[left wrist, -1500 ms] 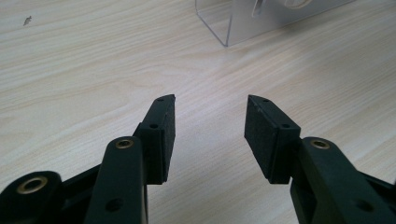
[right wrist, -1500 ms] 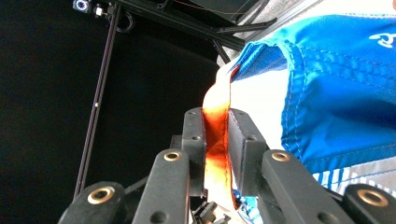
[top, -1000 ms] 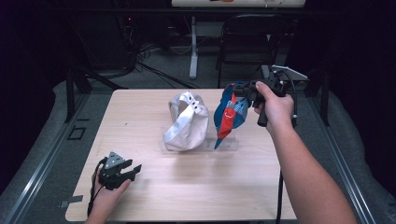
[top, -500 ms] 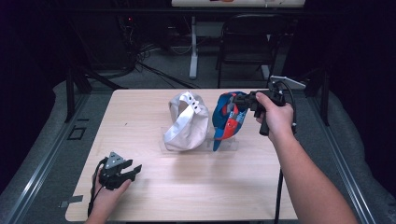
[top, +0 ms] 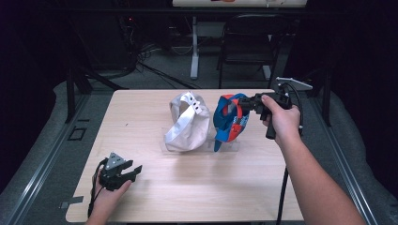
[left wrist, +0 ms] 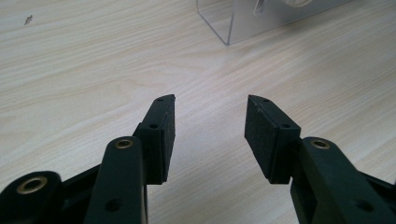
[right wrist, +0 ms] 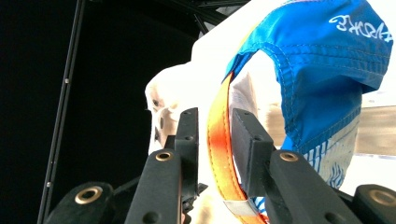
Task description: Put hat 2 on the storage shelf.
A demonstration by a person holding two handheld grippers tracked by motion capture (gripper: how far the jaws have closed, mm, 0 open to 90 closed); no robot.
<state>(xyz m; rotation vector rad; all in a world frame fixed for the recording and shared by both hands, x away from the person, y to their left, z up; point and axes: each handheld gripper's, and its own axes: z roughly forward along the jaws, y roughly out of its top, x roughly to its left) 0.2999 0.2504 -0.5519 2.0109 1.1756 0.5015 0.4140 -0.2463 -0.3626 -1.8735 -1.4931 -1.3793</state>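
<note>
A blue cap (top: 229, 121) with an orange back strap (right wrist: 218, 154) sits upright on a clear stand (top: 233, 146) at mid-table, next to a white cap (top: 187, 124). My right gripper (top: 245, 104) reaches in level from the right at the blue cap's back. Its jaws have just been opening. In the right gripper view (right wrist: 215, 126) the strap runs between the pads with a slim gap on each side. My left gripper (top: 136, 169) lies low at the table's front left, open with nothing in it, its pads (left wrist: 161, 135) over bare wood.
The light wooden table (top: 197, 201) has bare room in front and at the left. A corner of the clear stand (left wrist: 233, 23) lies ahead of the left gripper. A dark chair (top: 251, 42) and cables are on the floor behind the table.
The right hand has drifted slightly right and down, and its jaws have loosened around the orange strap. The blue cap has settled on its stand. The left hand has not moved.
</note>
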